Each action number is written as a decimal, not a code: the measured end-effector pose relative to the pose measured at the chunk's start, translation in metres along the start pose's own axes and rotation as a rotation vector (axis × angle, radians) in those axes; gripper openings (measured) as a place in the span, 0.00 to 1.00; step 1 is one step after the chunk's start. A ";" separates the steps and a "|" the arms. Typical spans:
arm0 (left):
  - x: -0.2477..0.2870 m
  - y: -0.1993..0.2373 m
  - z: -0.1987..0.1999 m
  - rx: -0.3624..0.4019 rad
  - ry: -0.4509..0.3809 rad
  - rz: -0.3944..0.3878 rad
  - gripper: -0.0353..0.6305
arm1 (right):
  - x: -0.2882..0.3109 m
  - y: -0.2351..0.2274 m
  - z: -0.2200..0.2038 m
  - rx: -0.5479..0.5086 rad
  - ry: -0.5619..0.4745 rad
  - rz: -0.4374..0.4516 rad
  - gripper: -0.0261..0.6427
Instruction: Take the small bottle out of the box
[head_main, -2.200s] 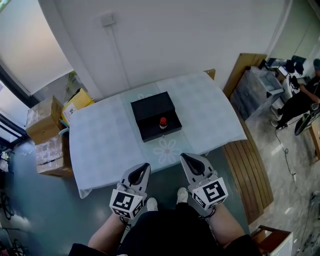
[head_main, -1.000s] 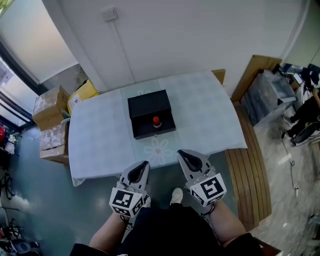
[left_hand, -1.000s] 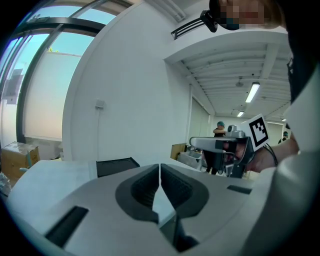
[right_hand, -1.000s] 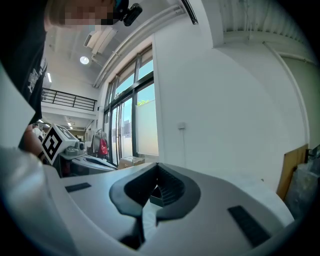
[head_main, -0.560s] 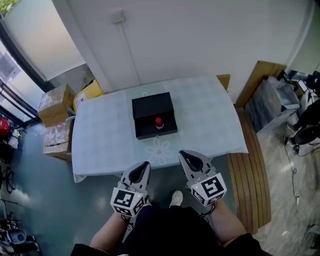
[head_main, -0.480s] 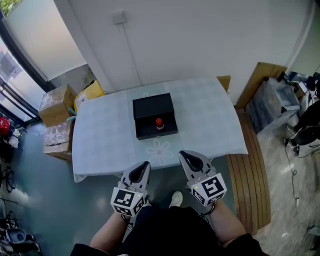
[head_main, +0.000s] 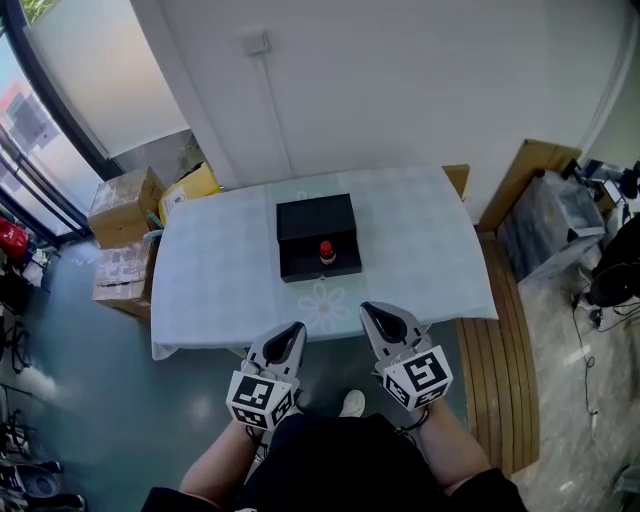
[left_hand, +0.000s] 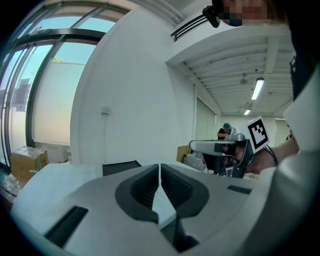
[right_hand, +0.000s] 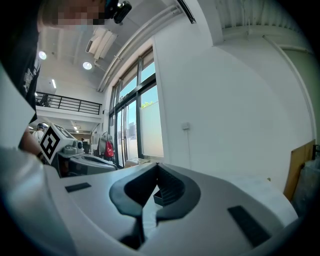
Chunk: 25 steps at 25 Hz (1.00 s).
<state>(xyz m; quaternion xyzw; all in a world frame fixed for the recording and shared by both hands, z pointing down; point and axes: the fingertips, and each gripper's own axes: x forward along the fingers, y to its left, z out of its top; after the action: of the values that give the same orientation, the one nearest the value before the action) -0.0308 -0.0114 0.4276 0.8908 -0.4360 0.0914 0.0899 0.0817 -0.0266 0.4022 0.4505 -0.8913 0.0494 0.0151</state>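
Nearest: left claw (head_main: 291, 330) and right claw (head_main: 369, 312), smooth grey moulded shells with ribbed dark pads, each bearing a cube of square markers. Both have their jaws closed tip to tip on nothing and are held just short of the worktop (head_main: 215, 275). The worktop is rectangular, draped in pale checked cloth with a flower motif. At its centre is a matt black rectangular box (head_main: 315, 217), open. The small bottle (head_main: 326, 250), red cap upward, sits in the box's nearer half. Beyond: cardboard cartons (head_main: 125, 205) at left, slatted wooden board (head_main: 507, 345) at right, plain white wall (head_main: 400, 90)
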 end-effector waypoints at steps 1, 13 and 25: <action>0.001 0.000 0.000 0.002 0.001 0.001 0.10 | 0.000 0.000 0.000 -0.001 -0.001 0.003 0.07; 0.011 0.003 -0.001 0.010 0.021 0.017 0.10 | 0.009 -0.006 -0.006 0.021 0.013 0.026 0.07; 0.038 0.015 -0.009 0.000 0.053 0.004 0.10 | 0.027 -0.026 -0.017 0.046 0.041 0.018 0.07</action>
<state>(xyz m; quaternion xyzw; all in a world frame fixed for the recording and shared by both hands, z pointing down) -0.0205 -0.0471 0.4469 0.8872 -0.4352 0.1151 0.1014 0.0860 -0.0617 0.4232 0.4414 -0.8935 0.0791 0.0225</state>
